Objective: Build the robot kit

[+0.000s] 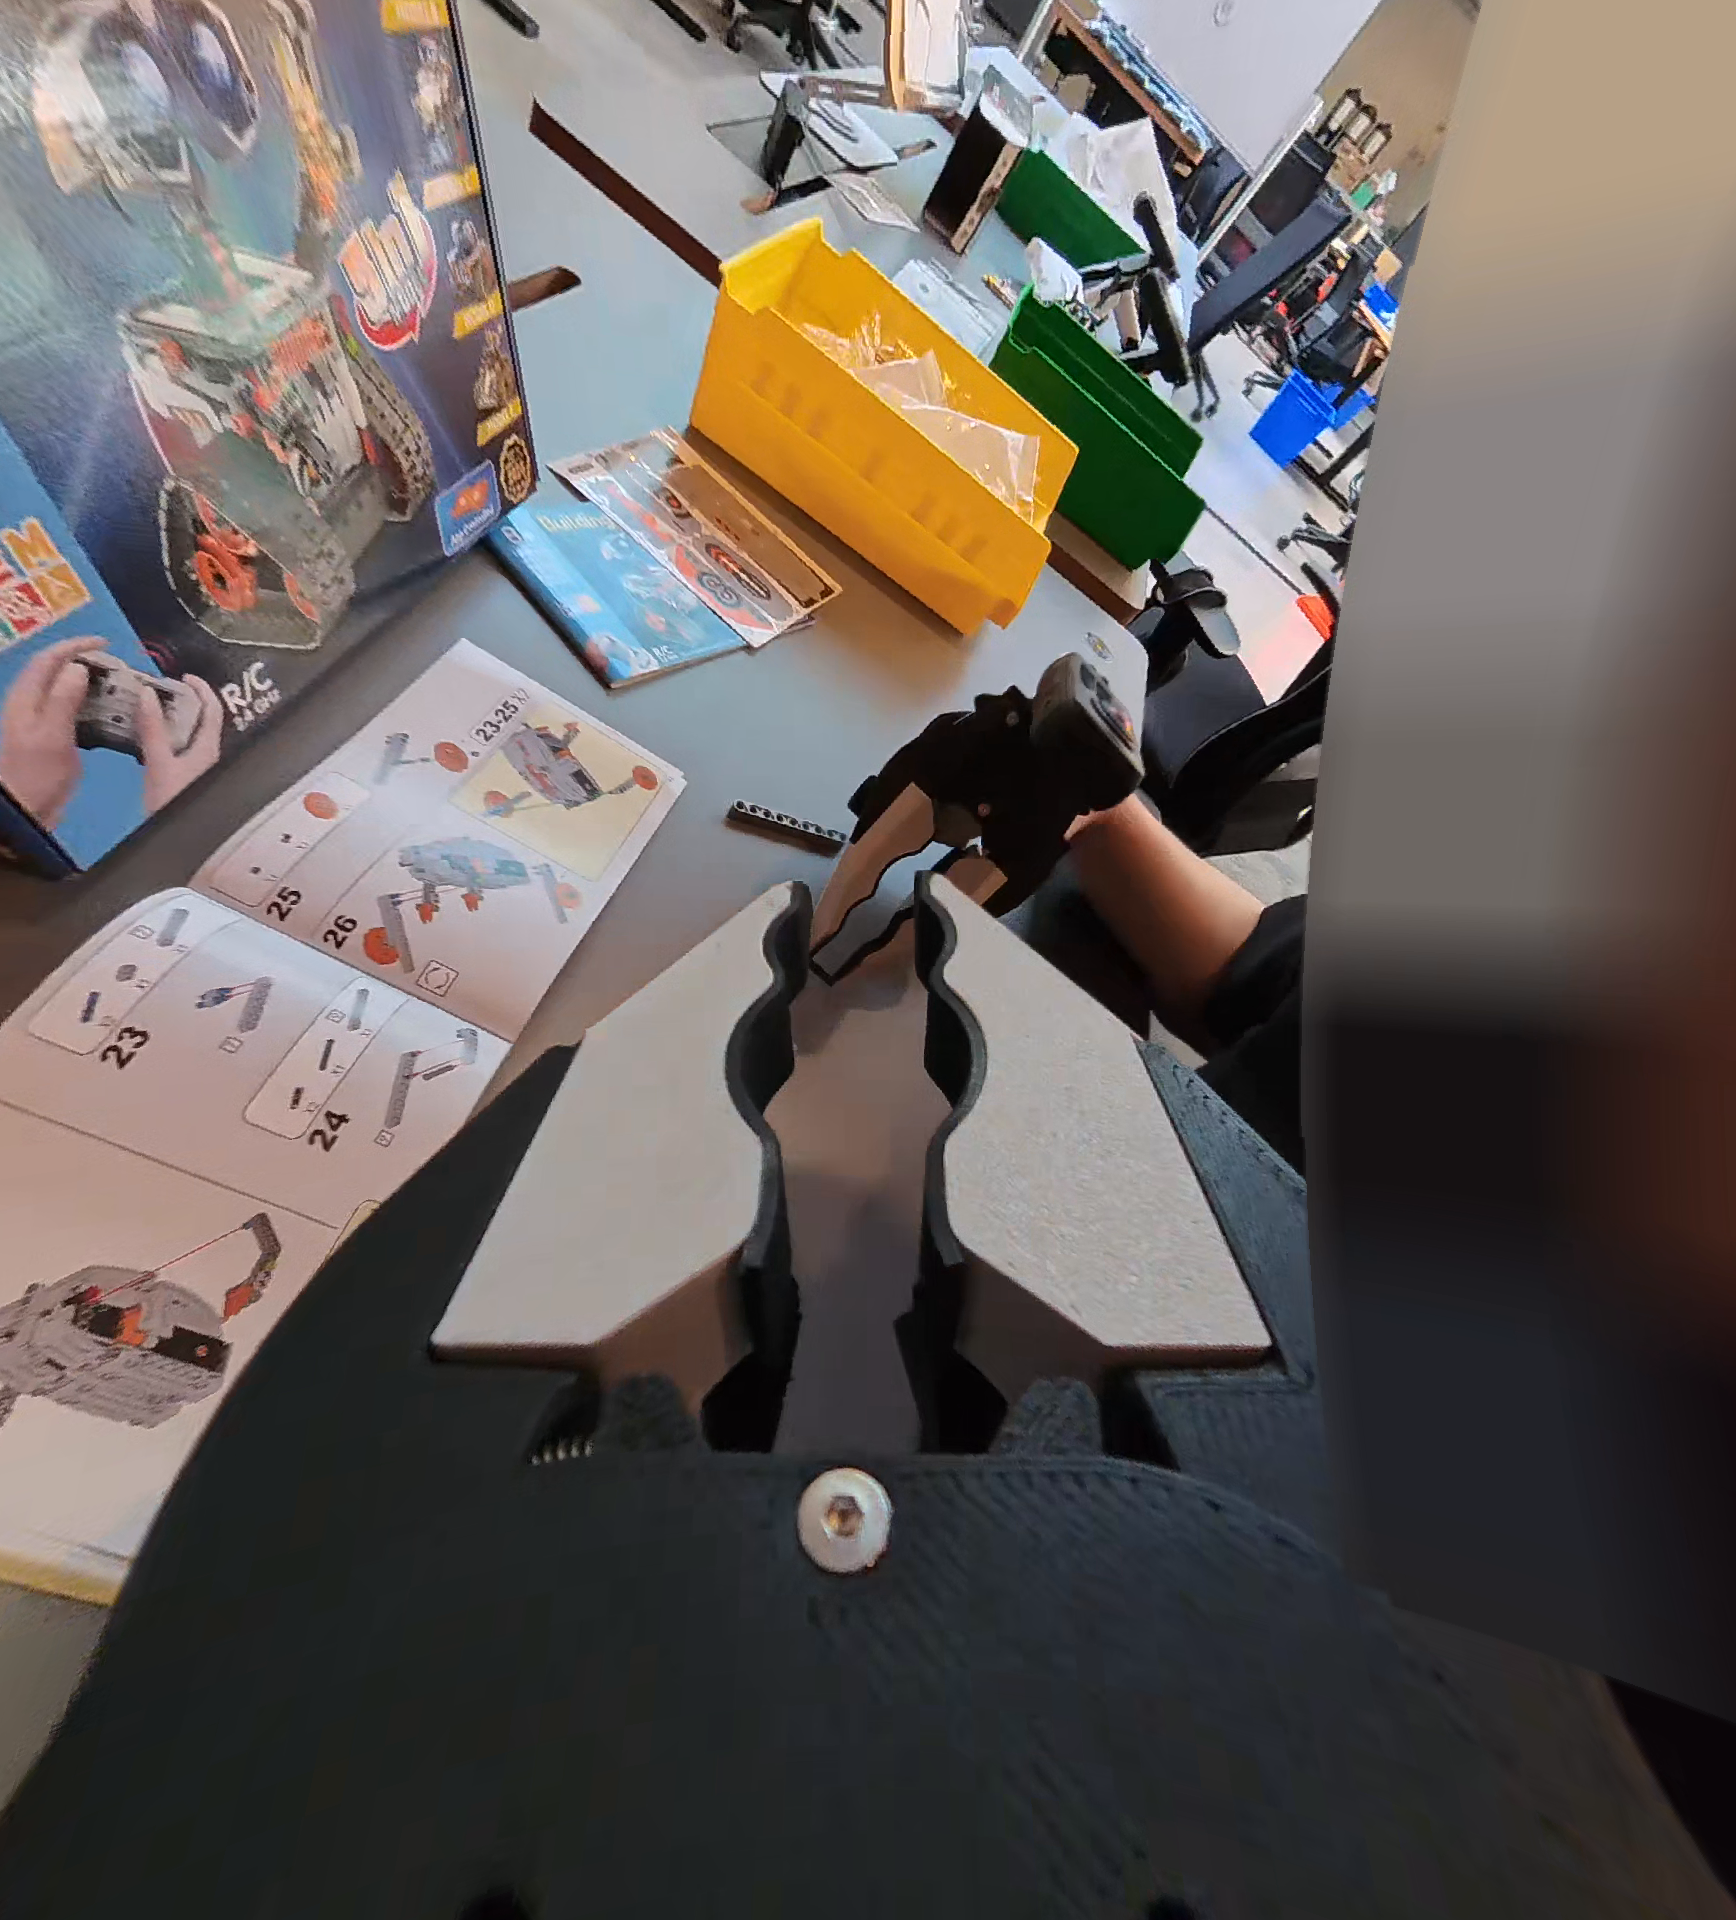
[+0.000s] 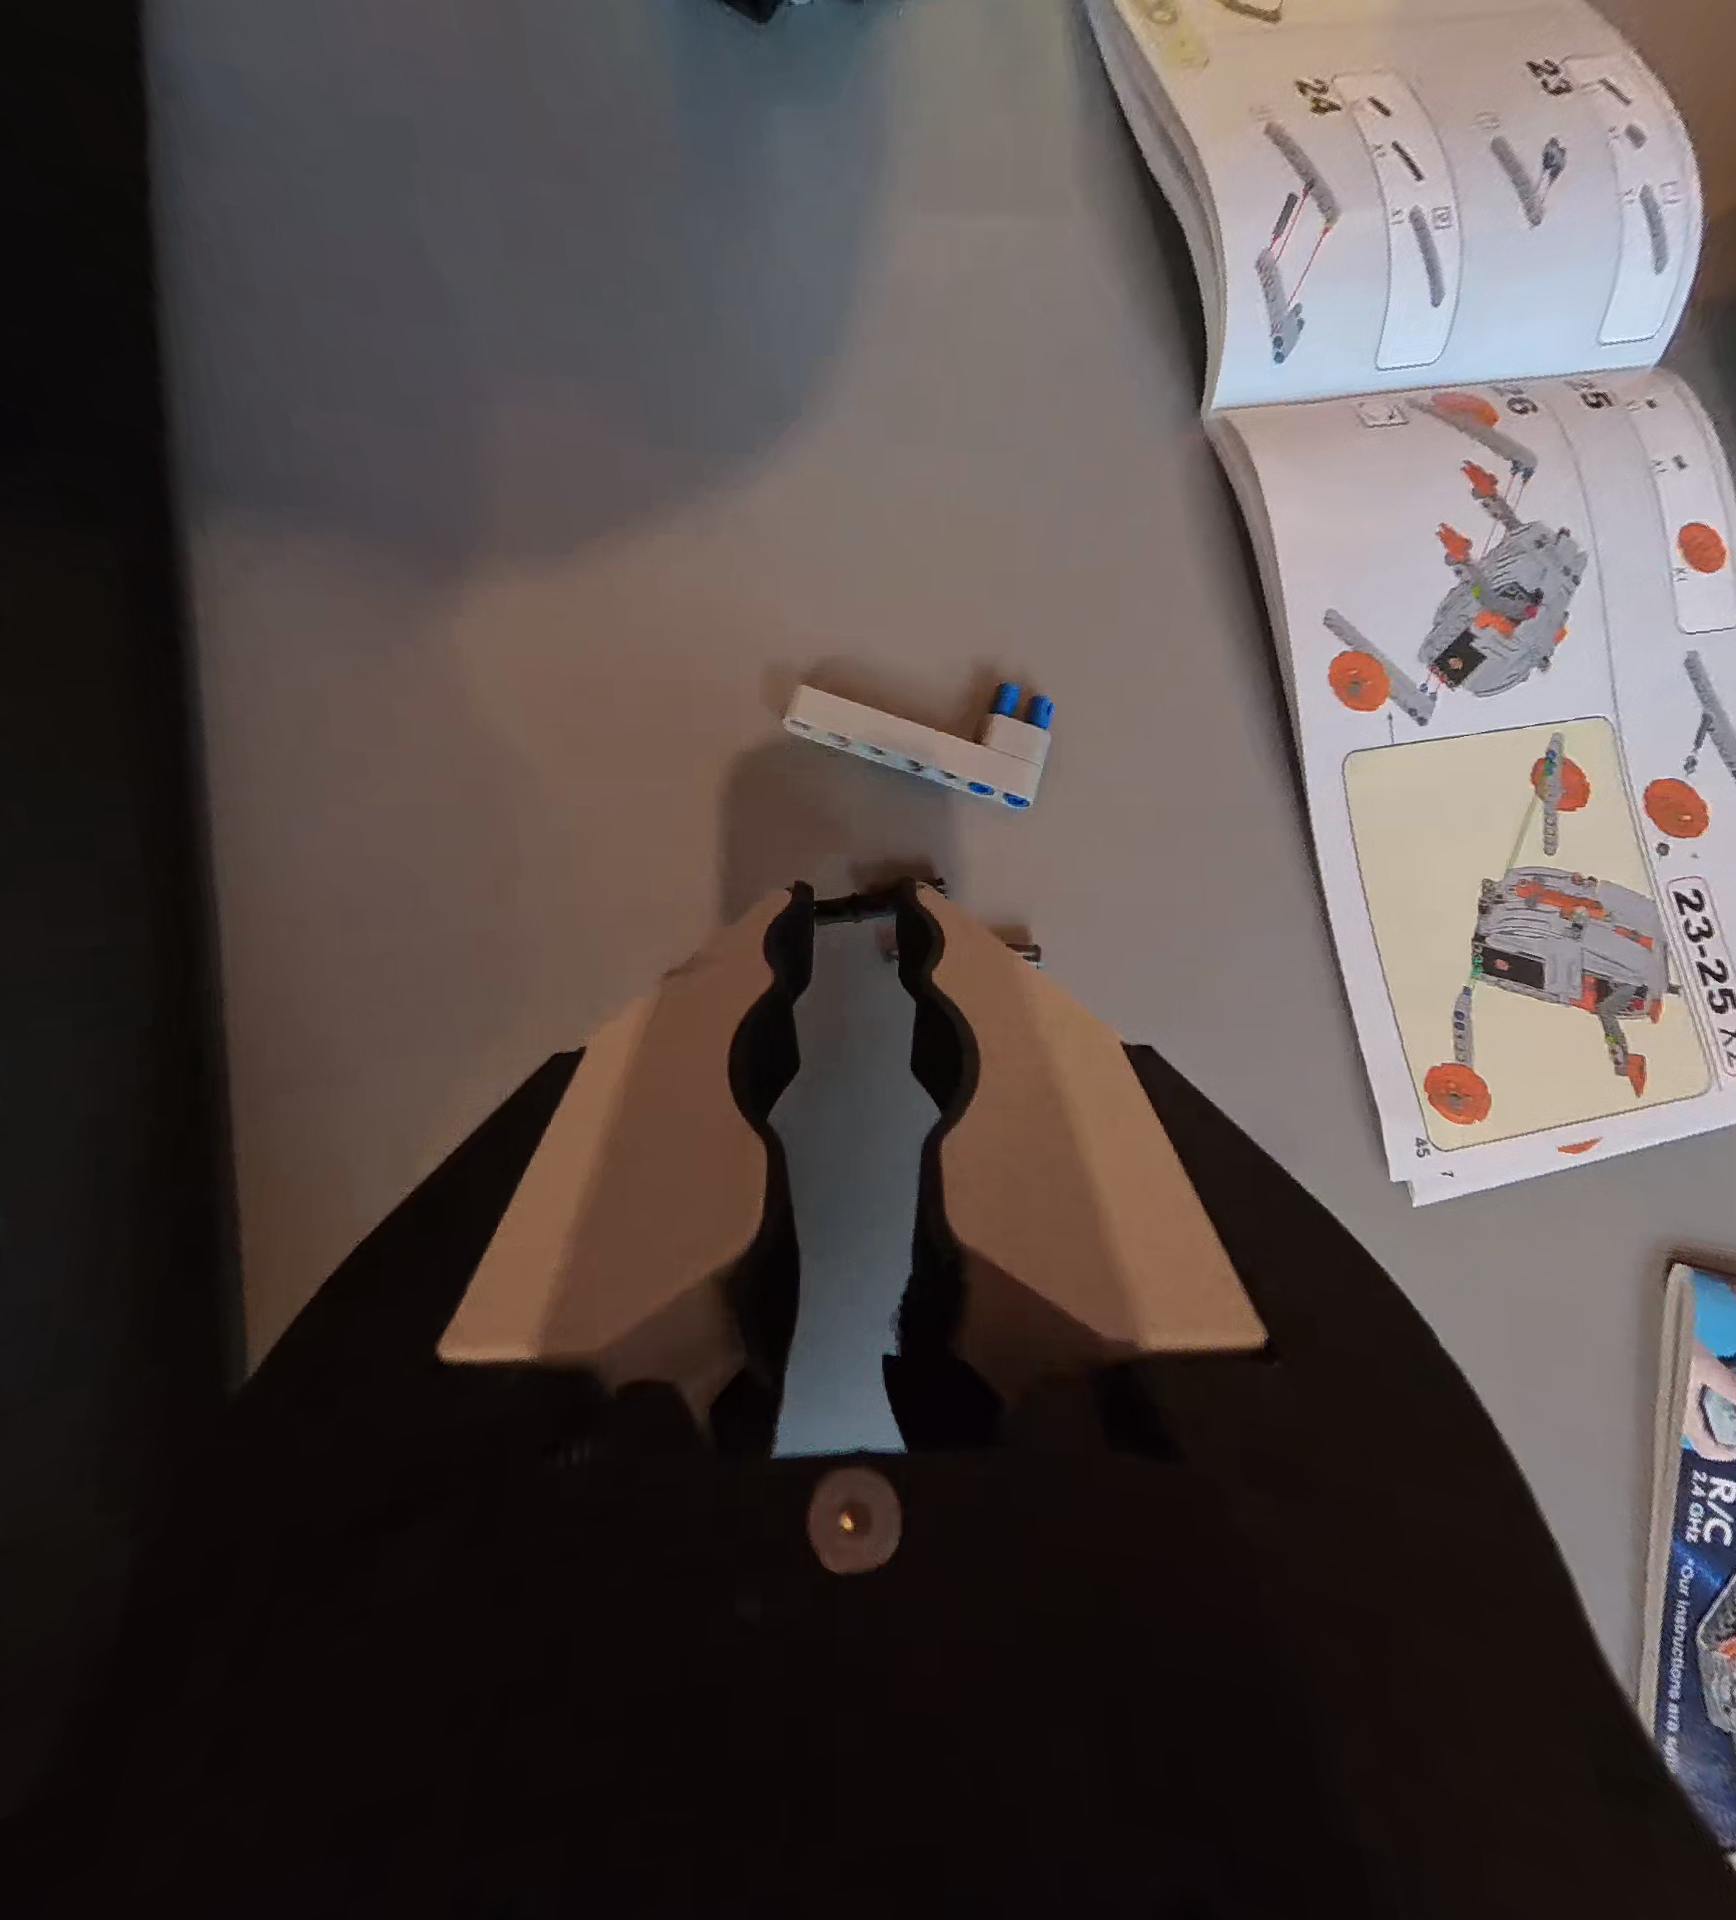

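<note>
The table (image 2: 531, 520) carried a boxed kit (image 1: 168, 416) standing at its far left, an open manual (image 2: 1518, 623) lying flat, and a yellow bin (image 1: 874, 436) farther off with clear bags in it. A white beam (image 2: 916, 743) lay flat on the table just ahead of my right fingers (image 2: 869, 904). Its long axis ran crosswise to them, and two blue pegs stood up at its right end. A black beam (image 1: 786, 826) lay flat near the manual's corner.

My left fingers (image 1: 859, 904) hung released above the table, with a clear gap between them and nothing in it.

My right fingers were clenched on a small black pin (image 2: 859, 902), pinched at their very tips just short of the white beam. The pin's long axis ran across from one finger to the other, roughly level, and its right end poked a little past the finger. I judged the hold slim, with little pad on the pin, so steady pressure and a level wrist mattered to stop it twisting or slipping.
</note>
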